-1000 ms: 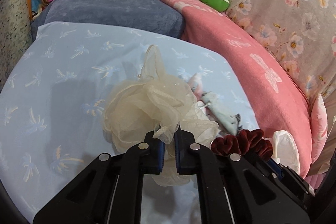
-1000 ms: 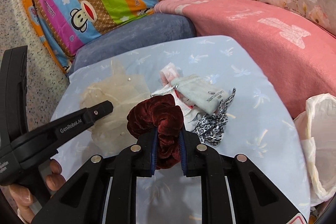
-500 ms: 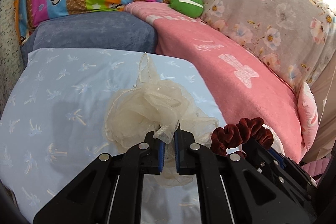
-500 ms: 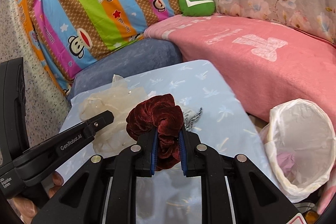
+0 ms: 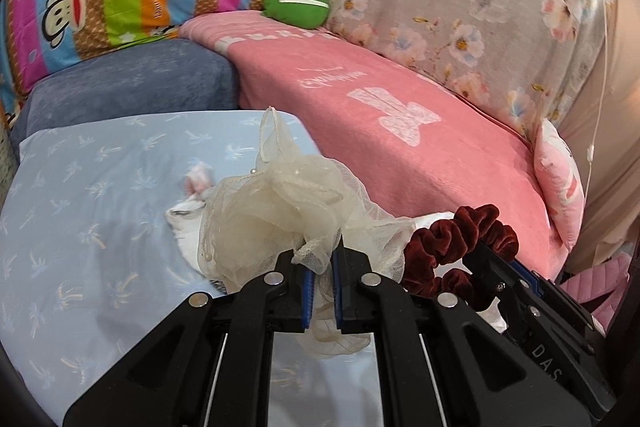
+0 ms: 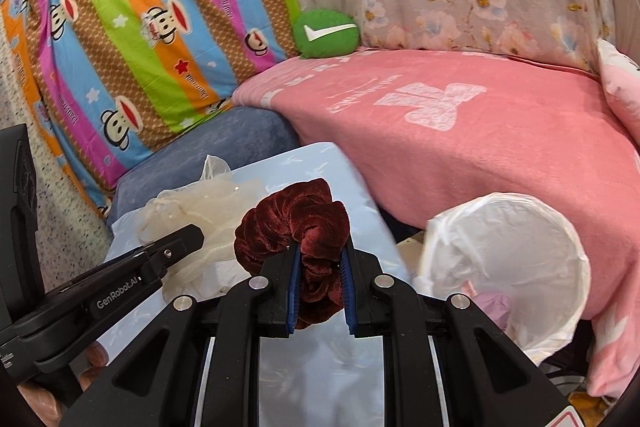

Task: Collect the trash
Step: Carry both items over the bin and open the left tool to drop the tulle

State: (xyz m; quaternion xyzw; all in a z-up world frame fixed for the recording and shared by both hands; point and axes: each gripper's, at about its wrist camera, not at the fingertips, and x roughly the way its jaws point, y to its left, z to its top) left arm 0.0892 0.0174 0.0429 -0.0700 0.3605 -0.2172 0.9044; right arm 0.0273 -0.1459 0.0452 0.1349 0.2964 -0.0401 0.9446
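Your left claw [image 5: 320, 267] is gripping the cream mesh bath pouf [image 5: 276, 203]; your right claw [image 6: 320, 287] is clamping the maroon velvet scrunchie [image 6: 296, 227] near the lined bin [image 6: 508, 267].

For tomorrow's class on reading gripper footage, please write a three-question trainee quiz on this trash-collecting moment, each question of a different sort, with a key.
1. True or false: the left gripper is shut on the cream mesh pouf.
2. Multiple choice: what does the right gripper hold? A) a green cushion B) the dark red velvet scrunchie C) a plastic bottle
3. Fill in: the white-lined trash bin stands to the ____ of the right gripper in the right wrist view.

Key: 1 true; 2 B; 3 right.
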